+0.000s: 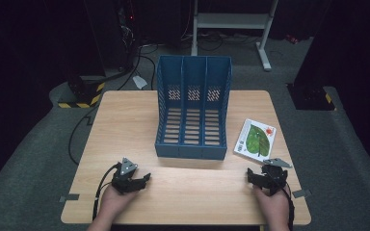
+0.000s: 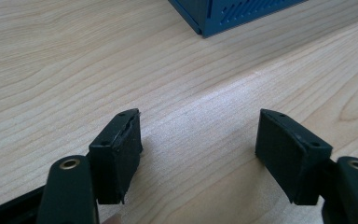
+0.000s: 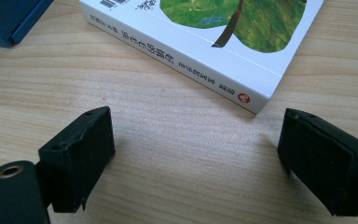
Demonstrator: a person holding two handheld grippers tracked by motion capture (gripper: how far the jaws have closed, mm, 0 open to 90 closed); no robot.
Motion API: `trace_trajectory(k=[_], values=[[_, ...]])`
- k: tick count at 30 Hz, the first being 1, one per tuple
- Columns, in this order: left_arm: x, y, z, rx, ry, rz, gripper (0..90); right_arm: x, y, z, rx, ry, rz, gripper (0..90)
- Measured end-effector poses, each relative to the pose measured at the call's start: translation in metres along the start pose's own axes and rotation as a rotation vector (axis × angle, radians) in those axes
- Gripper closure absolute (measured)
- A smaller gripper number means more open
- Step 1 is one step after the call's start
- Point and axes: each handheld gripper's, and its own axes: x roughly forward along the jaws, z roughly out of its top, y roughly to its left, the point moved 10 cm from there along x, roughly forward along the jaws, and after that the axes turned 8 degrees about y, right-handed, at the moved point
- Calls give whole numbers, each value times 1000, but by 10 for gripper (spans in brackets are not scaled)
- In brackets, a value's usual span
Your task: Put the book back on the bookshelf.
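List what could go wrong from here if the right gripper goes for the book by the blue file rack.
1. The book lies flat on the table, so the open right gripper may slide it rather than get under its spine edge.
2. It lies close to the table's right edge; a push could send it off.
3. The blue file rack stands right beside the book, so a lifted book could hit its side wall.

Bare table (image 1: 192, 185) ahead of both grippers — file rack (image 1: 192, 113) blocks centre, book (image 1: 255, 139) right.
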Motion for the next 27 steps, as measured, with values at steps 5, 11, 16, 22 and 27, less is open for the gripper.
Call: trace_trajectory(k=[5, 11, 16, 22, 27], values=[[0, 0, 0, 0, -1, -1, 311, 0, 0, 0, 0, -1, 0, 105], [0, 0, 0, 0, 0, 0, 311, 0, 0, 0, 5, -2, 0, 114], [0, 0, 0, 3, 3, 0, 311, -1, 0, 0, -5, -8, 8, 148], [0, 0, -1, -1, 3, 1, 311, -15, 4, 15, -24, -55, 37, 169], [0, 0, 0, 0, 1, -2, 311, -19, 2, 52, -13, -80, 64, 187]])
